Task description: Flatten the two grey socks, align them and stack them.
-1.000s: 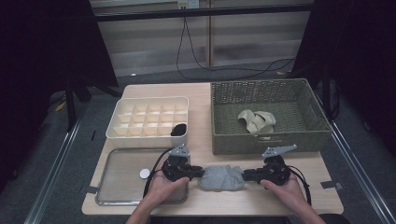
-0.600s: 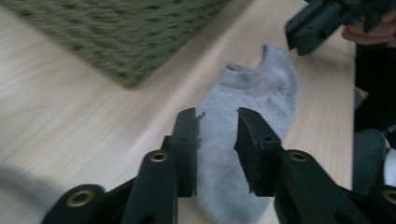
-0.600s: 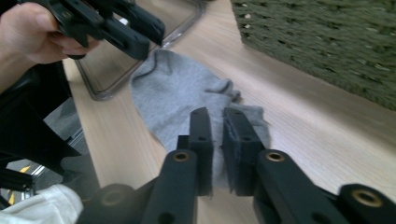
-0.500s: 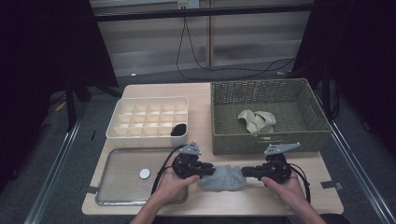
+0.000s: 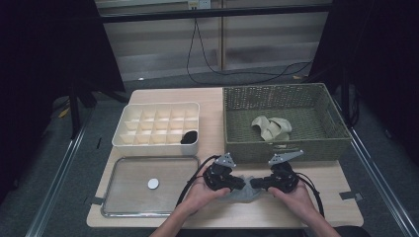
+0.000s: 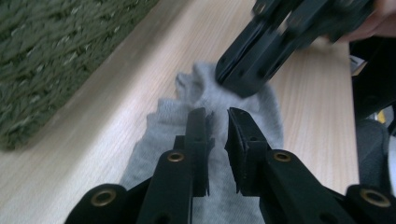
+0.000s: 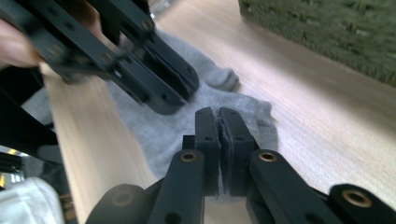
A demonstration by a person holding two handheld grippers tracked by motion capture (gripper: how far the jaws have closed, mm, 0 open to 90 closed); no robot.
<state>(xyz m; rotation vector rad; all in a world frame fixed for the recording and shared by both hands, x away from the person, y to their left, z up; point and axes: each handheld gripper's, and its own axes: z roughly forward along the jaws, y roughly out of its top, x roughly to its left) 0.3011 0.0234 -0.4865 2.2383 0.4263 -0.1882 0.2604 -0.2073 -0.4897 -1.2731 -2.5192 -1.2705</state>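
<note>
Now the grey sock lies bunched on the table, near its front edge, just in front of the green woven basket. Left gripper and right gripper meet over it, tips close together. Right fingers have just been closing and are clenched on a fold of sock. Left fingers stand slightly apart, cloth between them; whether they pinch it I cannot tell. Beige cloth lies inside the basket.
</note>
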